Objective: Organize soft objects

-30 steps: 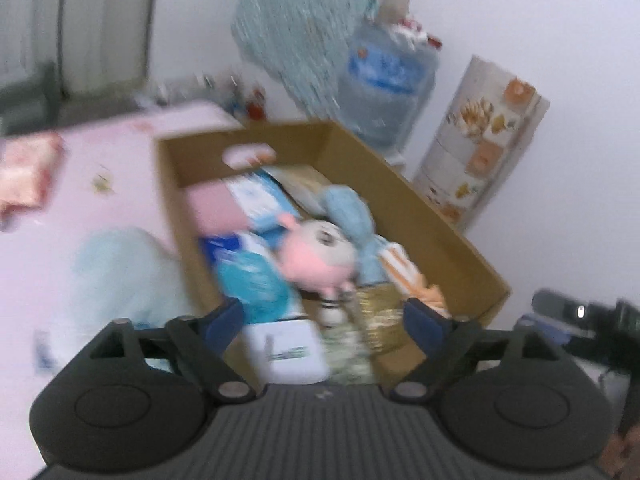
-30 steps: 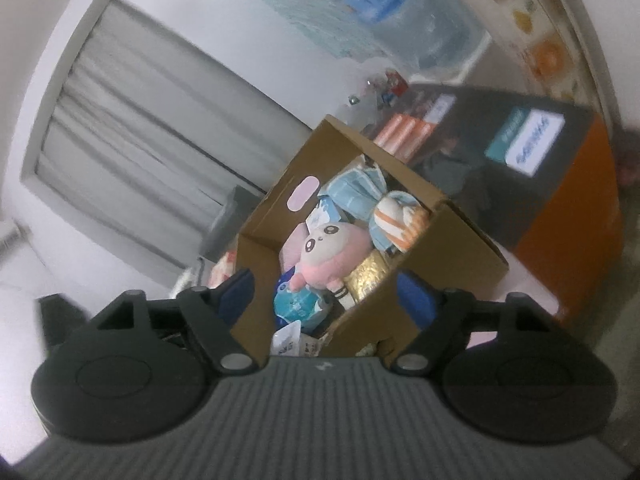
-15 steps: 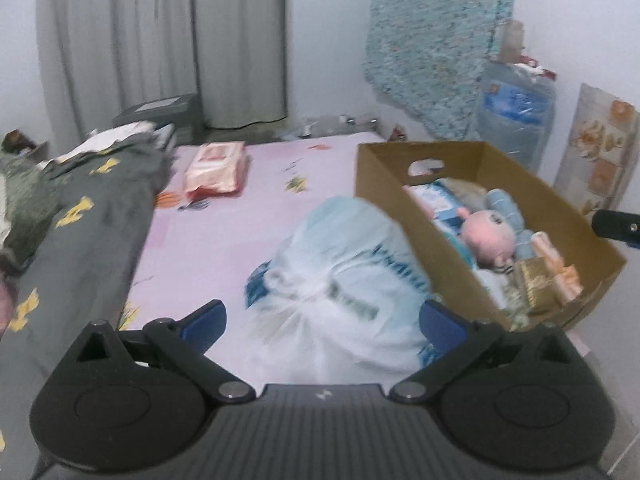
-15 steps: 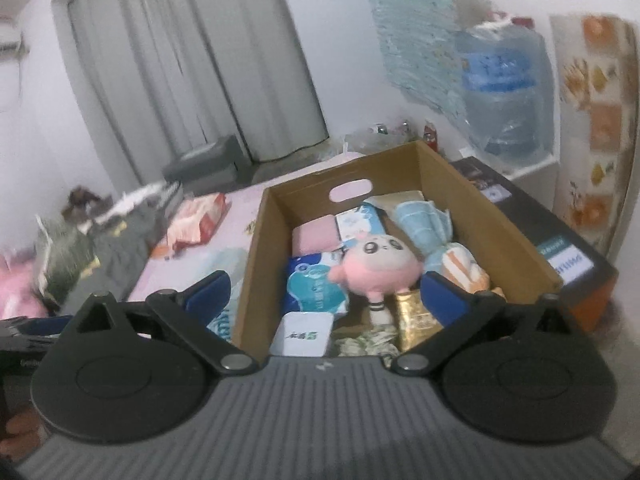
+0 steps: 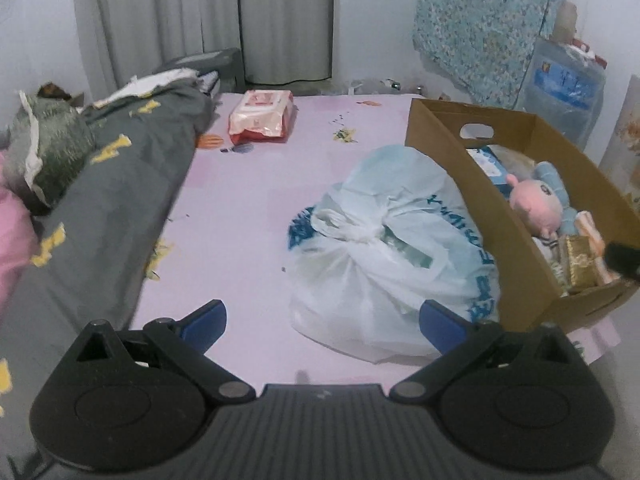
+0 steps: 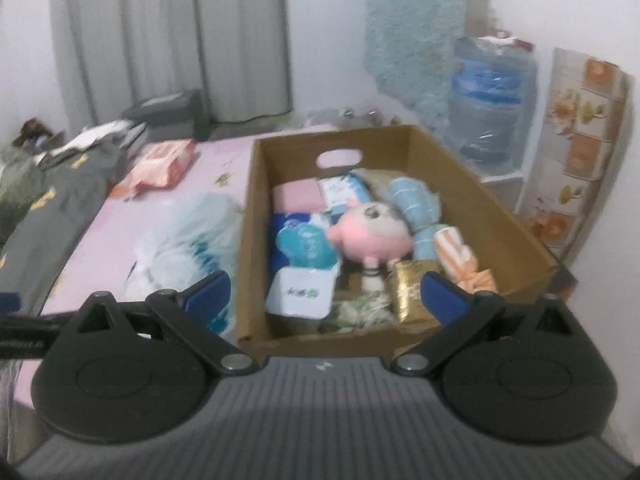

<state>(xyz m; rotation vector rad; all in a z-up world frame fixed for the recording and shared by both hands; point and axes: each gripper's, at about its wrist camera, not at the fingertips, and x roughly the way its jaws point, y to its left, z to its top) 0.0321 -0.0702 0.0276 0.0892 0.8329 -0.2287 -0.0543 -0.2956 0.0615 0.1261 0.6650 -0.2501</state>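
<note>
- The pink-sheeted bed (image 5: 248,208) carries everything: a rumpled dark grey quilt with yellow patches (image 5: 108,184) along its left side, and the task's things toward the right.
- The open brown cardboard box with a cut-out handle (image 6: 496,208) sits at the bed's right edge, already well filled with soft goods.
- A knotted white plastic bag with blue lettering (image 5: 384,248) lies on the sheet, touching the box's left wall; its contents are hidden.
- The left gripper (image 5: 322,322) hangs over the bed, just short of the bag, blue fingers spread wide and empty.
- The right gripper (image 6: 326,294) hovers over the box's near end, fingers likewise apart and holding nothing.
- A pink and white pack of wipes (image 5: 262,118) lies well apart, near the bed's far end.
- A round pink plush doll with a white face (image 6: 370,236) rests in the middle of the box among blue tissue packs.
- Judgement: this looks like an approach stage, nothing yet gripped. The bag seems the likeliest next pick; its slack film calls for closing on the bunched knot rather than the smooth side.
</note>
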